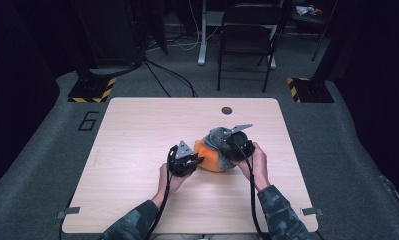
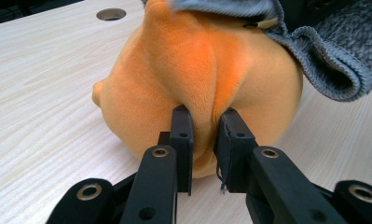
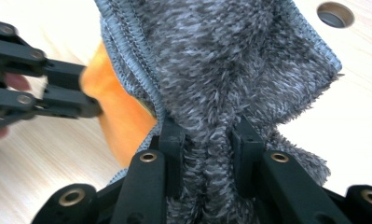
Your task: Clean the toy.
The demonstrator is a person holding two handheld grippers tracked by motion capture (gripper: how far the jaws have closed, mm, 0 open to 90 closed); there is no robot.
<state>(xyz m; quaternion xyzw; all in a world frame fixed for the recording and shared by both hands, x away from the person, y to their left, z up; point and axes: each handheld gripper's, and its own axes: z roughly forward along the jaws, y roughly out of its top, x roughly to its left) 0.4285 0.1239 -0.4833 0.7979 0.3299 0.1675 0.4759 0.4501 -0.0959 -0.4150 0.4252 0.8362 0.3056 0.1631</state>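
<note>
An orange plush toy (image 1: 210, 156) lies on the wooden table (image 1: 137, 130), partly covered by a fuzzy grey cloth (image 1: 218, 136). My left gripper (image 1: 197, 161) is at the toy's left side, and in the left gripper view its jaws pinch a fold of the orange plush (image 2: 204, 140). My right gripper (image 1: 230, 150) is on the toy's right, shut on a bunched fold of the grey cloth (image 3: 207, 154). In the right gripper view the cloth (image 3: 221, 60) drapes over the orange toy (image 3: 123, 116), and the left gripper's jaws reach in from the left edge.
A round cable hole (image 1: 227, 110) sits in the table's far edge. Behind the table stand a black folding chair (image 1: 247, 35) and two stands with yellow-black striped bases (image 1: 92, 89). The person's sleeves (image 1: 282, 215) enter from the bottom.
</note>
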